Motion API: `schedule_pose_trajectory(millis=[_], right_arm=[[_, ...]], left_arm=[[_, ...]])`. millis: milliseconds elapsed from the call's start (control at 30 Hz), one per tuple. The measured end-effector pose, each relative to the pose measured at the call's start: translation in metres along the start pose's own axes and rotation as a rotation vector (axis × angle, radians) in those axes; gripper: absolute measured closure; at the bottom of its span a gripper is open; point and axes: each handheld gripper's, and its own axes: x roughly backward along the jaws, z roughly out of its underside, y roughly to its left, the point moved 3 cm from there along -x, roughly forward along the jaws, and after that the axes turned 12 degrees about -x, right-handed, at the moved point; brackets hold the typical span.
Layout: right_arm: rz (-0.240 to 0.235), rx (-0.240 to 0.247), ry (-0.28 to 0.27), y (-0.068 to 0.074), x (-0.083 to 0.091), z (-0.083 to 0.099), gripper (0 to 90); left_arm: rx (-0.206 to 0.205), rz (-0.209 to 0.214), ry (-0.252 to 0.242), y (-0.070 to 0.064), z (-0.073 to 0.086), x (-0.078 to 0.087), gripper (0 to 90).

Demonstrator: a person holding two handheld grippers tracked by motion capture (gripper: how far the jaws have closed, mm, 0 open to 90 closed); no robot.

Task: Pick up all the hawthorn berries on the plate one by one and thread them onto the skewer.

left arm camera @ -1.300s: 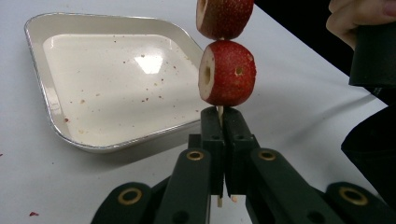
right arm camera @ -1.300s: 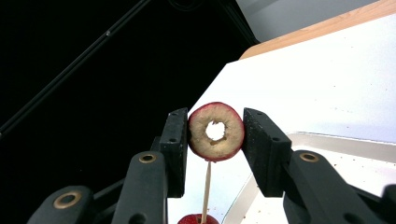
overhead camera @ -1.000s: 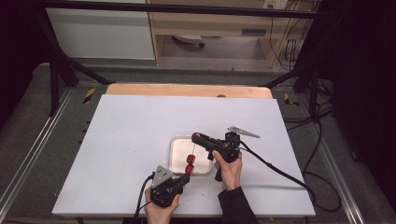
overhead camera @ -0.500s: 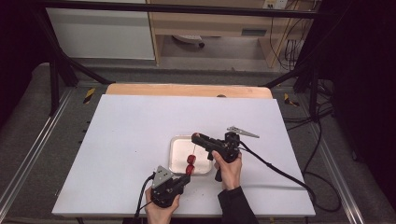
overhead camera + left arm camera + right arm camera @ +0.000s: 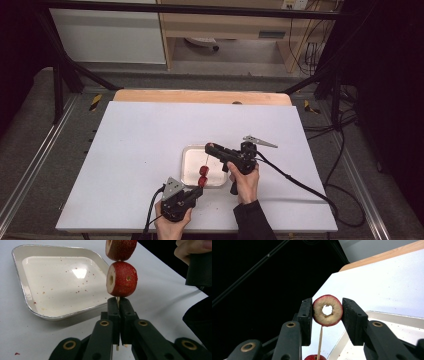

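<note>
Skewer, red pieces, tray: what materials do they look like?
Skewer: thin, pale and matte, probably bamboo or wood. Red pieces: likely cored fruit, hawthorn perhaps, with speckled red skin, pale flesh and a hole through the middle. Tray: glossy white inside with a silvery rim, so possibly enamelled or coated metal.

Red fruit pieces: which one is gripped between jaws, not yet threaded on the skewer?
The ring-shaped fruit piece at the skewer's top, clamped by the right gripper. The other two sit threaded lower, above the left gripper.

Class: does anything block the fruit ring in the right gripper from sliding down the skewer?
Nothing visible: below the fruit ring in the right gripper, the skewer runs bare to the next fruit.
</note>
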Motion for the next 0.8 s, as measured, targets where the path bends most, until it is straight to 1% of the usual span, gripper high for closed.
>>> schedule_pose_trajectory(millis=[133, 267, 400, 467, 500, 567, 600, 633, 700, 767, 800], right_arm=[[-0.003, -0.002, 0.004, 0.000, 0.000, 0.000, 62.3], [-0.002, 0.003, 0.008, -0.001, -0.002, 0.003, 62.3], [-0.008, 0.009, -0.004, 0.000, -0.001, 0.005, 62.3], [-0.007, 0.022, -0.025, 0.001, -0.001, 0.006, 62.3], [-0.004, 0.033, -0.032, 0.002, -0.001, 0.007, 62.3], [0.006, 0.065, -0.038, 0.001, 0.000, 0.009, 62.4], [0.008, 0.073, -0.039, 0.001, 0.000, 0.010, 62.4], [0.008, 0.087, -0.041, 0.001, 0.000, 0.011, 62.4], [0.006, 0.103, -0.038, 0.001, 0.000, 0.011, 62.5], [0.011, 0.124, -0.022, 0.001, 0.002, 0.011, 62.5], [0.021, 0.140, -0.008, 0.001, 0.002, 0.010, 62.6]], left_arm=[[-0.002, 0.004, -0.006, 0.000, -0.001, 0.000, 88.3], [0.014, 0.014, -0.013, -0.001, -0.002, 0.000, 88.3], [0.057, 0.019, -0.023, -0.002, -0.003, -0.002, 88.3], [0.078, 0.020, -0.036, -0.003, -0.003, -0.003, 88.3], [0.097, 0.030, -0.042, -0.004, -0.003, -0.004, 88.3], [0.120, 0.041, -0.044, -0.004, -0.003, -0.004, 88.4], [0.131, 0.045, -0.036, -0.004, -0.003, -0.005, 88.4], [0.144, 0.058, -0.035, -0.004, -0.003, -0.006, 88.4], [0.142, 0.065, -0.028, -0.005, -0.003, -0.007, 88.5], [0.162, 0.099, -0.027, -0.006, -0.003, -0.007, 88.6], [0.161, 0.099, -0.022, -0.005, -0.004, -0.007, 88.6]])
